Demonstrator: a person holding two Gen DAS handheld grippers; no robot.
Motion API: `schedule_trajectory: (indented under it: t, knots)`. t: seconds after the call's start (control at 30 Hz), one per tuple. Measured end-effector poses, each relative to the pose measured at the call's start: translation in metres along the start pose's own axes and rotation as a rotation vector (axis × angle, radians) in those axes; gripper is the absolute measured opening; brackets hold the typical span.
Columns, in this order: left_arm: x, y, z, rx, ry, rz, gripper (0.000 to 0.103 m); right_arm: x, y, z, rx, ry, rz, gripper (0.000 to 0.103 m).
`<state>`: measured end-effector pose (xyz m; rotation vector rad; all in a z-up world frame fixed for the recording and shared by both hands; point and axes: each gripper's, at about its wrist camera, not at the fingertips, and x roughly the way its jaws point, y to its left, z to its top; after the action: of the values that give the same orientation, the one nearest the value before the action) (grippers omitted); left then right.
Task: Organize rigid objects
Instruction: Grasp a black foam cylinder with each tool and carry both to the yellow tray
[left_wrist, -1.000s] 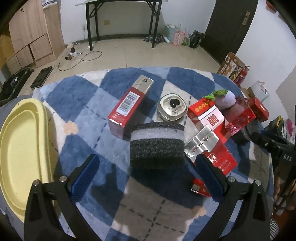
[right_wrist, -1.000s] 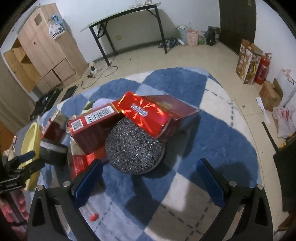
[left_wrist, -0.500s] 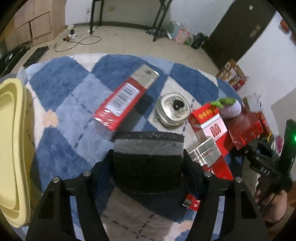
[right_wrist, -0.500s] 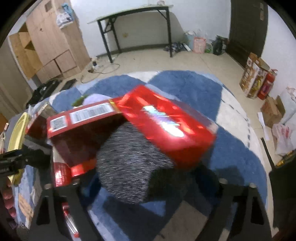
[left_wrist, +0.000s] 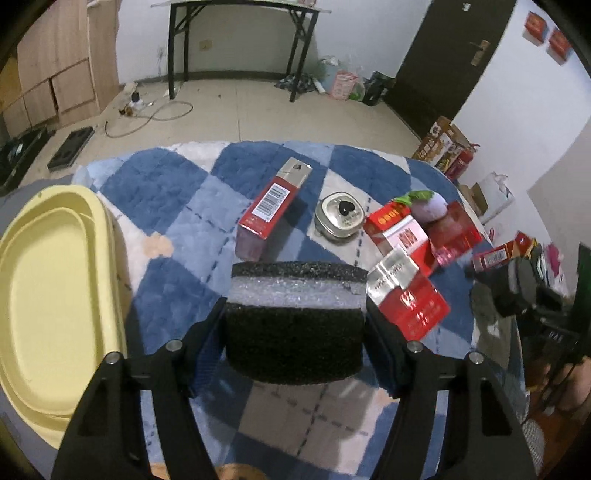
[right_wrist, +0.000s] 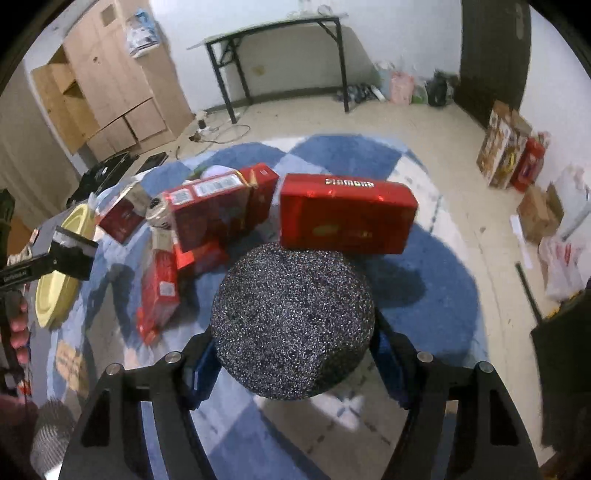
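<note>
Black two-pronged left gripper (left_wrist: 295, 328) and right gripper (right_wrist: 295, 354), blue-padded fingers (left_wrist: 207, 350), silver screws at the joints

Coarse foam block (left_wrist: 295, 321), glossy carton (right_wrist: 345, 214)

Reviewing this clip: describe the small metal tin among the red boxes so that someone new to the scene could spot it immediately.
On the blue-and-white checked rug, look between the long red box with a barcode and the cluster of red packs. There sits the silver tin, rounded-square and low, the only metallic non-red item, with a black knob on its lid.

Red boxes (left_wrist: 402, 258) crowd the right; bare rug (left_wrist: 177, 229) lies left.
</note>
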<state>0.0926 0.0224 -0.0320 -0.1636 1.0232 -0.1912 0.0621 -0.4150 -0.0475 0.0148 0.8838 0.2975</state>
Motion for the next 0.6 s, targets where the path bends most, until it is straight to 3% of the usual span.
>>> schedule_trajectory:
  t: [0.17, 0.33, 0.47, 0.6]
  knots:
    - [-0.012, 0.007, -0.006, -0.014, 0.001, -0.028, 0.069, 0.001, 0.002, -0.005, -0.003, 0.028, -0.003, 0.072]
    - [-0.028, 0.017, -0.009, 0.013, -0.039, 0.012, 0.069, -0.006, 0.021, 0.000, -0.056, 0.015, 0.017, 0.071]
    - [-0.044, 0.046, -0.005, -0.038, -0.061, 0.036, 0.069, -0.025, 0.058, 0.009, -0.150, -0.022, 0.076, 0.071]
    - [-0.068, 0.105, 0.009, -0.165, -0.118, 0.102, 0.069, -0.044, 0.124, 0.042, -0.261, -0.078, 0.192, 0.071]
